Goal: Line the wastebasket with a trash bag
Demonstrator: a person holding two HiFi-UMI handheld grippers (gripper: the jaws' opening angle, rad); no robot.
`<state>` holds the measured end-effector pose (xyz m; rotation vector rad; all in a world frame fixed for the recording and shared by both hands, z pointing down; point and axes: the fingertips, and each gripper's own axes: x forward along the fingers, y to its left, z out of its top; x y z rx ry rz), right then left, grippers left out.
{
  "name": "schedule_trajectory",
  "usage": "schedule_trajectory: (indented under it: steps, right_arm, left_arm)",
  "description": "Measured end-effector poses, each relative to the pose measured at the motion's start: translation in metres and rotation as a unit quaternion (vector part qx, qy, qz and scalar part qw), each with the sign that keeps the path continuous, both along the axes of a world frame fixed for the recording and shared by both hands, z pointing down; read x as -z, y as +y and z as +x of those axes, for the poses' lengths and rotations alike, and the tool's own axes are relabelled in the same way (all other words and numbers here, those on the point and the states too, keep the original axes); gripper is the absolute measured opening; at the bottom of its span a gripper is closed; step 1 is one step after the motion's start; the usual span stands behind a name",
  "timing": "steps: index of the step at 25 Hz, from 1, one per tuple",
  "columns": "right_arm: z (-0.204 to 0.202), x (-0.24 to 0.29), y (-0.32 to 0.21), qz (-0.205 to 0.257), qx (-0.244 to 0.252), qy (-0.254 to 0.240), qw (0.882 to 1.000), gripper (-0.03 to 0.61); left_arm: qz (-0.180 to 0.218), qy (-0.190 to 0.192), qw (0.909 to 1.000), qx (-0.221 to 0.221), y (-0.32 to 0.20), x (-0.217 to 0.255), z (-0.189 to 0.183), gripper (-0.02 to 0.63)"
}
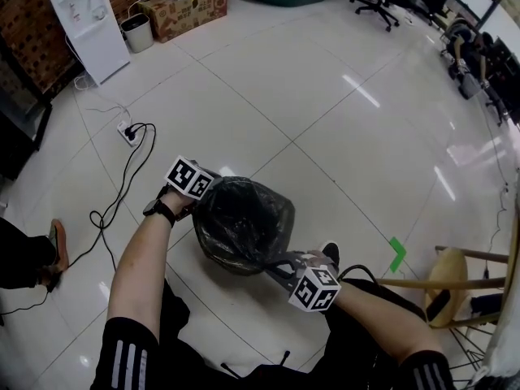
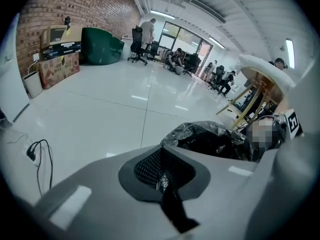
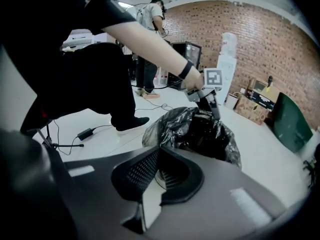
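Trash bag (image 1: 244, 222), black: being held open on the floor (image 1: 325, 96), centre. Far-left edge is being pinched by the closed left hand-held gripper (image 1: 200, 205), and near-right edge by the closed right hand-held gripper (image 1: 282, 270).

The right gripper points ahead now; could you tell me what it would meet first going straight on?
Probably the near side of the black trash bag, which lies just ahead of the right gripper, though the depth is unclear.
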<state>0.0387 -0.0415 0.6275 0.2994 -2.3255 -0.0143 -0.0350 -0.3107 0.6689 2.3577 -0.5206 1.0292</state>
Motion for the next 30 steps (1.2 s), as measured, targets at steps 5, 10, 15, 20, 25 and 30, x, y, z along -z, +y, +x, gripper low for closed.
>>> schedule_trajectory:
  steps: [5,10,15,20,25,30]
  right_arm:
    - [-0.003,-0.042,0.025,0.016,0.033,0.036,0.999,0.006]
    - [-0.001,-0.077,0.021,0.025,0.033,0.067,0.997,0.006]
    - [-0.001,-0.094,0.017,-0.002,0.020,0.063,0.998,0.009]
    - [-0.007,-0.070,0.022,-0.053,0.007,0.029,0.998,0.155]
    - [0.008,-0.039,0.034,-0.102,-0.032,0.013,0.994,0.200]
    - [0.024,-0.006,0.036,-0.122,-0.050,-0.022,0.991,0.210]
  left_arm:
    - [0.006,-0.011,0.9998,0.015,-0.006,-0.007,0.003,0.003]
    - [0.005,-0.009,0.9994,0.034,-0.010,-0.013,0.004,0.001]
    - [0.002,-0.002,0.9992,0.040,-0.013,-0.016,0.004,0.000]
    - [0.013,0.001,0.9986,0.050,-0.017,-0.005,-0.008,0.163]
    - [0.031,0.005,0.9972,0.068,-0.014,0.025,-0.041,0.198]
    - [0.039,0.010,0.9935,0.106,0.019,0.045,-0.072,0.204]
